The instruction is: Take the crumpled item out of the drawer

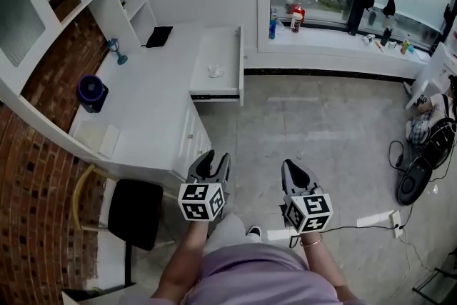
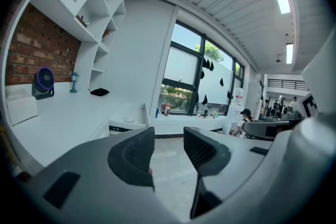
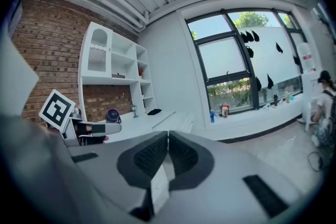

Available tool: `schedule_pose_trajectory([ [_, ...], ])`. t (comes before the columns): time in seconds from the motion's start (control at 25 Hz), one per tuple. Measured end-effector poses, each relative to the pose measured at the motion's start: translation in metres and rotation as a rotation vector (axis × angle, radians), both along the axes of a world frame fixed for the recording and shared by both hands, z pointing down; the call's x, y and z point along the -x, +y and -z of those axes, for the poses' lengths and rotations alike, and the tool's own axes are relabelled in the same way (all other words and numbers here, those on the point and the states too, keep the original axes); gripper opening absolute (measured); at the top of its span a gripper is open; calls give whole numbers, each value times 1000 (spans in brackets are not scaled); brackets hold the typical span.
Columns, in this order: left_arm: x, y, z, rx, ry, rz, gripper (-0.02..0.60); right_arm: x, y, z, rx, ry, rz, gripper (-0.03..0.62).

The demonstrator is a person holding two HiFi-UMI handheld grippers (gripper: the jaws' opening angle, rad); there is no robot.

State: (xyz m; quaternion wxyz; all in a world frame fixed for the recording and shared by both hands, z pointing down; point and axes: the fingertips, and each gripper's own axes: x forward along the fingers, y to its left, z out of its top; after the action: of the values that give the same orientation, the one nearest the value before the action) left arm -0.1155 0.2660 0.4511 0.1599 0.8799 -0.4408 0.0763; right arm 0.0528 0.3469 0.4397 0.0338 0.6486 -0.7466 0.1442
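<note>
Currently both grippers are low in front of the person, well apart from the drawer, which is pulled out of the white desk. The crumpled item, small and white, lies on the drawer bottom near the middle, clear of the walls.

Tool state:
- Left gripper: jaws apart, nothing between them.
- Right gripper: jaws closed together, empty.

Step in hand, as judged: approach. Nothing has been picked up yet.

Procedure:
1. Use the left gripper. It is already spread and is the one nearer the desk.
2. Walk up to the drawer's open side. Keep clear of the black chair beside the desk.
3. Bring the jaws in from above, over the rim. Do not reach across the front panel.
4. Centre the item between the pads before lowering. Check this in the left gripper view.
5. Lower until the tips are just above the drawer bottom, then close.

Cautions:
- The item looks light and soft. A glancing touch is likely to push it along the bottom, so come straight down.
- Close fully. Crumpled material probably compresses, and a loose pinch may drop it during the lift.
- Lift vertically until the item clears the walls, then withdraw.
- Keep the right gripper away from the drawer front so that it is not bumped shut.
</note>
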Motion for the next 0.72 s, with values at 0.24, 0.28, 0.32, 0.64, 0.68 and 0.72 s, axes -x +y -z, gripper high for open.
schedule_pose_trajectory([
  [0.24,-3,-25,-5,5,-17,18,200,-12,-20,-6,8,-20,-6,3],
  [0.28,-4,-32,-6,5,-19,19,202,-14,-25,-8,12,-21,-8,3],
  [0.32,-5,-39,-7,5,-20,18,204,-16,-30,-9,14,-20,-10,3],
  [0.64,-22,-122,-13,-4,-27,-1,208,-29,-100,-13,17,-16,-25,3],
  [0.68,-23,-135,-12,-7,-26,-2,209,-31,-111,-13,17,-16,-27,3],
  [0.72,-24,-147,-12,-8,-26,-2,209,-32,-122,-13,19,-17,-29,3],
])
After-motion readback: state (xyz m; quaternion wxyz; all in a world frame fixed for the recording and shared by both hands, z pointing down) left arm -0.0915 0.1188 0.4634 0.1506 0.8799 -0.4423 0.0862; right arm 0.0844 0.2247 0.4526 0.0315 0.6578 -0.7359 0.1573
